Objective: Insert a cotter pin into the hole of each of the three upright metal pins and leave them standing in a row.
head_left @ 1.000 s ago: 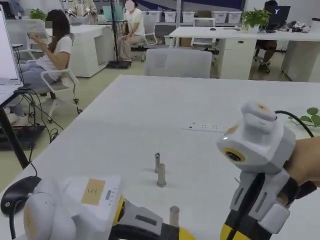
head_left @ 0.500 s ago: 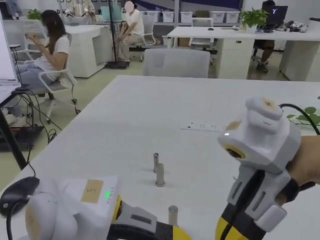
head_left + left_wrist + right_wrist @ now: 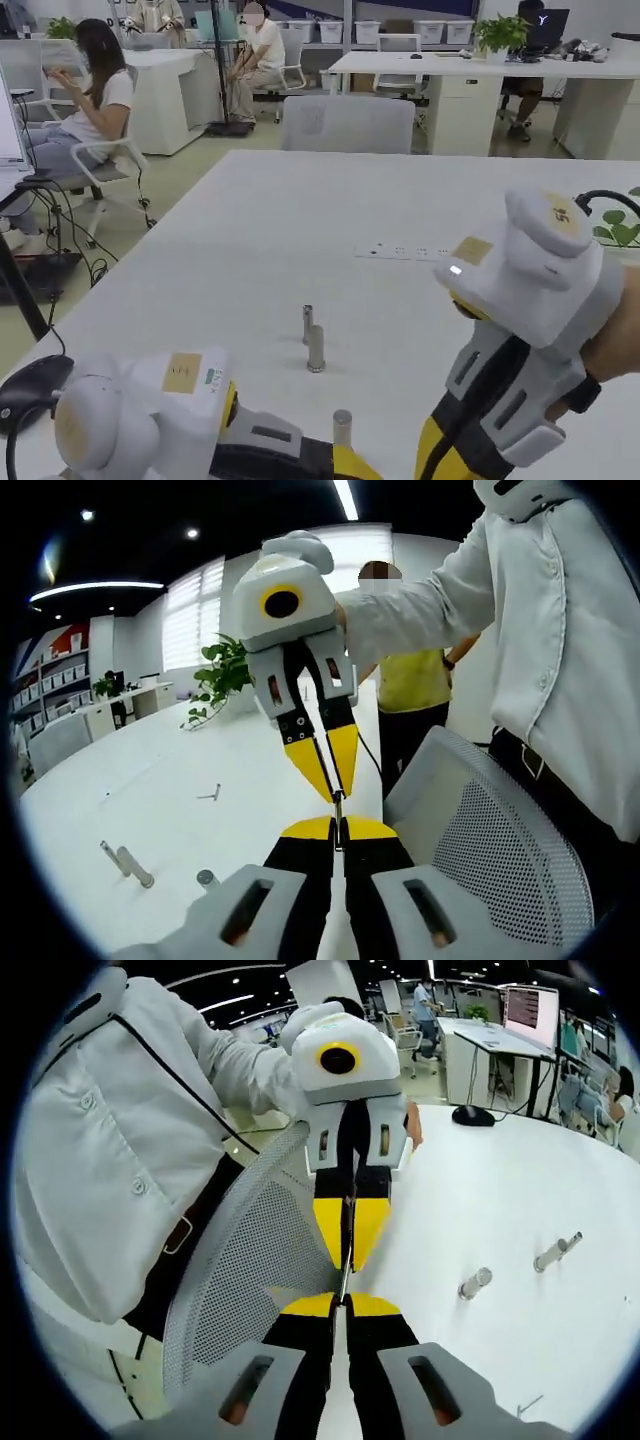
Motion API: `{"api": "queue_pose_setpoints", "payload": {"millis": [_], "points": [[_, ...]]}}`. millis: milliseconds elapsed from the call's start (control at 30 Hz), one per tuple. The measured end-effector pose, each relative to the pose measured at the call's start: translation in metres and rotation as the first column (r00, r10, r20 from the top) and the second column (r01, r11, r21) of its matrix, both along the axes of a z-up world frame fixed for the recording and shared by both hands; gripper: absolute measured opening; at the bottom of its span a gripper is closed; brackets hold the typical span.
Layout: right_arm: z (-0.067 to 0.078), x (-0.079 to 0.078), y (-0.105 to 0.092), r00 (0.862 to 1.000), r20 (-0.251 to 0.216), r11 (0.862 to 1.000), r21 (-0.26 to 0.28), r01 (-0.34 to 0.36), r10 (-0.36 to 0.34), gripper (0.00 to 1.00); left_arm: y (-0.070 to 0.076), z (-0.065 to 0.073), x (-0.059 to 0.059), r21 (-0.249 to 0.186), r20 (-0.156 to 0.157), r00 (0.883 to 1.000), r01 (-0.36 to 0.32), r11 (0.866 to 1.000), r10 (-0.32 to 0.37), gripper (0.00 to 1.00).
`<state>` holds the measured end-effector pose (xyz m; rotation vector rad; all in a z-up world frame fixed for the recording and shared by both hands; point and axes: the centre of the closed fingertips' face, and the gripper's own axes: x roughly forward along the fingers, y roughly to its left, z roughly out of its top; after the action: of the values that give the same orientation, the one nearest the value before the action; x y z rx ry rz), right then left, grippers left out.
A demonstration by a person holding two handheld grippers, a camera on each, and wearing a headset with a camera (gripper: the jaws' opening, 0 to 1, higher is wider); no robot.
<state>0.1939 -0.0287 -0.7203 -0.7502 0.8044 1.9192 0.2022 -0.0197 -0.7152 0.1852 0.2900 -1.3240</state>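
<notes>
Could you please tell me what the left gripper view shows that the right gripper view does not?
Left gripper view: a plant and a person in yellow. Right gripper view: a mouse and a monitor. Both: the left gripper and right gripper meeting tip to tip, shut on one cotter pin, with metal pins on the table.

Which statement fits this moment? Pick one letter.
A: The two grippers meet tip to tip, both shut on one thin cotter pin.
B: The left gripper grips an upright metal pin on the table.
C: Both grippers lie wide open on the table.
A: in the left gripper view, the right gripper meets the left gripper tip to tip, both shut on the cotter pin, while the upright metal pins stand untouched on the table.
</notes>
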Motion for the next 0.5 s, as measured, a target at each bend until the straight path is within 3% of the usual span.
{"api": "queue_pose_setpoints", "payload": {"millis": [167, 500], "points": [[-0.0036, 0.0056, 0.0015, 0.995, 0.104, 1.0, -0.004, -0.008, 0.008, 0.05, 0.0011, -0.0007, 0.0048, -0.004, -0.015, 1.0, -0.027, 1.0, 0.027, 0.0], [-0.0069, 0.0108, 0.0027, 0.977, 0.212, 0.999, -0.04, 0.017, -0.008, 0.05, 0.0016, -0.0022, 0.0092, 0.007, -0.006, 0.999, -0.042, 0.999, 0.042, 0.0]]}}
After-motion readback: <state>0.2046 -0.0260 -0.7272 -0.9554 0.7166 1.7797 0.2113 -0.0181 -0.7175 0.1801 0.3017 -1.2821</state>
